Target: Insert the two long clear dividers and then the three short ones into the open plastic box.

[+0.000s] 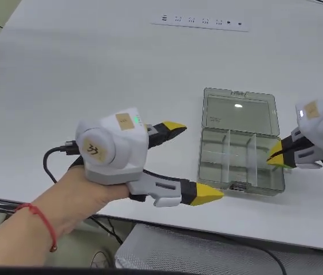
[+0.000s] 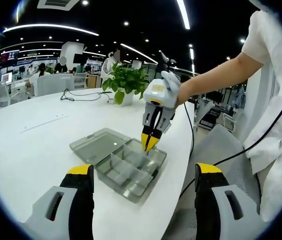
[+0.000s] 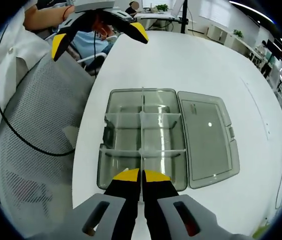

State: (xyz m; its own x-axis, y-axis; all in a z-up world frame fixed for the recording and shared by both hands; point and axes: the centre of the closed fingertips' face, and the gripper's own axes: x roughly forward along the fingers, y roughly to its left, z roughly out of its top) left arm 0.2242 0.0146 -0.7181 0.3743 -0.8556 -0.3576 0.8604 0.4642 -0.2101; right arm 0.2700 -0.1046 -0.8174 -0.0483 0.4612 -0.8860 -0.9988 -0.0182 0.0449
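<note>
The plastic box (image 1: pixel 214 172) is rectangular, of smoky translucent plastic with rounded corners. It stands near the front edge of a smooth white table (image 1: pixel 93 69). Its hinged lid (image 1: pixel 240 112) lies flat and open behind it. Clear dividers (image 3: pixel 146 114) cross inside and form a grid of compartments.

The lid carries a faint rectangular panel; its text is illegible. A printed strip (image 1: pixel 200 21) lies far back on the table, also unreadable.

The left gripper (image 1: pixel 191 160) has white housing and black jaws with yellow tips. Its jaws are spread wide and hold nothing, beside the box. The right gripper (image 1: pixel 276 156) has its jaws closed together at the box wall, over a short divider (image 3: pixel 141 160). Whether they pinch it cannot be determined.
</note>
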